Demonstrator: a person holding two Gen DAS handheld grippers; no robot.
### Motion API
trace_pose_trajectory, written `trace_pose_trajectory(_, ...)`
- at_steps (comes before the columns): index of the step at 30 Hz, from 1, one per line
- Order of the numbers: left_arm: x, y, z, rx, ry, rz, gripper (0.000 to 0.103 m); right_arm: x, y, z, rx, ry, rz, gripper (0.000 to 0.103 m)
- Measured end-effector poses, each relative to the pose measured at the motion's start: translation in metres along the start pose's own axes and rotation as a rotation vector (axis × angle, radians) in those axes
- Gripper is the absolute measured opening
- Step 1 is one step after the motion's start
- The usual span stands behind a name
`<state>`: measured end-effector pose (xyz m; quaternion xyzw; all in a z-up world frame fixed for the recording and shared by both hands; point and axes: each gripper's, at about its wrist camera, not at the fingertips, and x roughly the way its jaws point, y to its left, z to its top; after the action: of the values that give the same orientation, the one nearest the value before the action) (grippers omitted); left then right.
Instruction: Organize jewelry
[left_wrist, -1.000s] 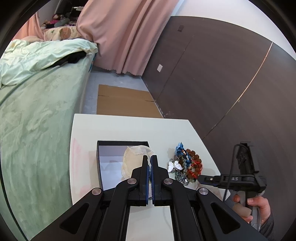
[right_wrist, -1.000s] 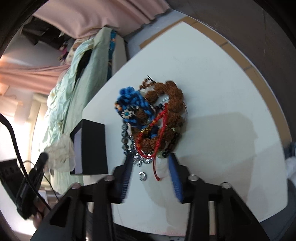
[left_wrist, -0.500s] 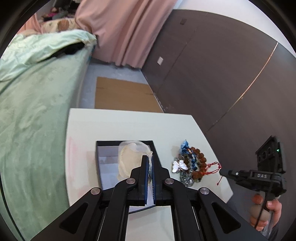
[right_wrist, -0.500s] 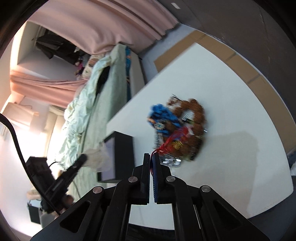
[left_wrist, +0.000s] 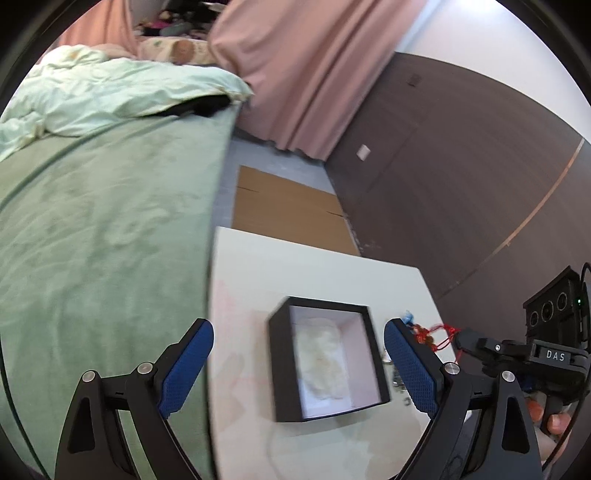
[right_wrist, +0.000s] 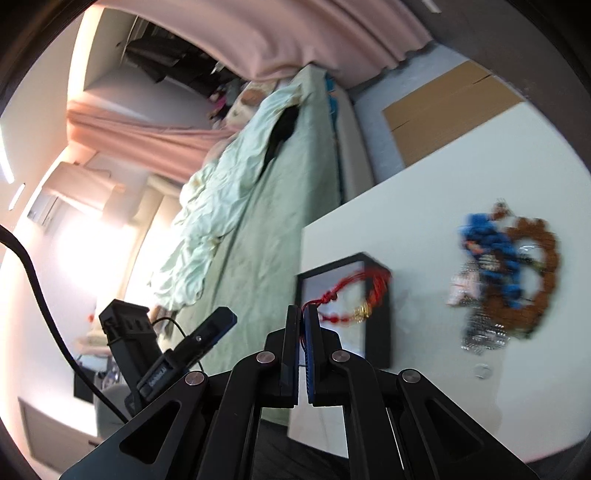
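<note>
A black jewelry box (left_wrist: 327, 363) with a white lining stands open on the white table (left_wrist: 258, 266); a cream pouch (left_wrist: 323, 362) lies inside it. My left gripper (left_wrist: 295, 365) is open wide above the box, empty. My right gripper (right_wrist: 302, 314) is shut on a red string bracelet (right_wrist: 351, 299) and holds it in the air over the box (right_wrist: 376, 332). In the left wrist view the bracelet (left_wrist: 441, 338) hangs from the right gripper at the box's right. A pile of jewelry (right_wrist: 506, 273) with blue and brown beads lies on the table to the right.
A green-covered bed (left_wrist: 103, 229) runs along the table's left edge. Flat cardboard (left_wrist: 288, 210) lies on the floor beyond the table. A dark wall panel (left_wrist: 461, 177) stands to the right. A small silver ring (right_wrist: 482, 369) lies near the pile.
My left gripper opened and let the pouch go into the box. My right gripper closed on the red bracelet, lifted it out of the pile and carried it left to the box.
</note>
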<state>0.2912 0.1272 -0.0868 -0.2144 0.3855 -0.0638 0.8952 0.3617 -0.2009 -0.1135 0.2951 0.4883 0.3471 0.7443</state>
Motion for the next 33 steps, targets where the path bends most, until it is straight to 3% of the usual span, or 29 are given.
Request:
trace_pose_trajectory(4, -0.015, 0.010, 0.002, 0.010, -0.027, 0.037, 0.094, 0.027, 0.013, 0.002, -0.017, 0.051, 0.035, 0.004)
trace_pose_trajectory(7, -0.022, 0.011, 0.001, 0.027, -0.039, 0.056, 0.094, 0.043, 0.011, 0.001, 0.001, 0.094, 0.002, 0.007)
trace_pose_trajectory(9, -0.026, 0.010, 0.001, 0.037, -0.045, 0.057, 0.094, 0.047, 0.001, 0.000, 0.031, 0.101, -0.038, 0.034)
trace_pose_trajectory(10, -0.027, 0.009, 0.000, 0.043, -0.049, 0.055, 0.094, 0.043, -0.004, -0.001, 0.045, 0.082, -0.049, 0.059)
trace_pose_trajectory(11, -0.028, 0.006, -0.001, 0.050, -0.053, 0.050, 0.094, 0.034, -0.009, -0.004, 0.054, 0.039, -0.058, 0.067)
trace_pose_trajectory(15, -0.021, -0.007, -0.010, 0.087, -0.041, 0.033, 0.094, 0.006, -0.023, -0.015, 0.063, -0.018, -0.047, 0.067)
trace_pose_trajectory(25, -0.016, -0.057, -0.021, 0.180, -0.066, -0.022, 0.094, -0.058, -0.049, -0.027, 0.070, -0.120, -0.209, 0.067)
trace_pose_trajectory(29, -0.019, -0.072, -0.021, 0.185, -0.077, -0.037, 0.098, -0.076, -0.054, -0.026, 0.072, -0.161, -0.255, 0.093)
trace_pose_trajectory(33, -0.014, -0.085, -0.025, 0.194, -0.058, -0.040, 0.103, -0.086, -0.065, -0.028, 0.108, -0.144, -0.255, 0.093)
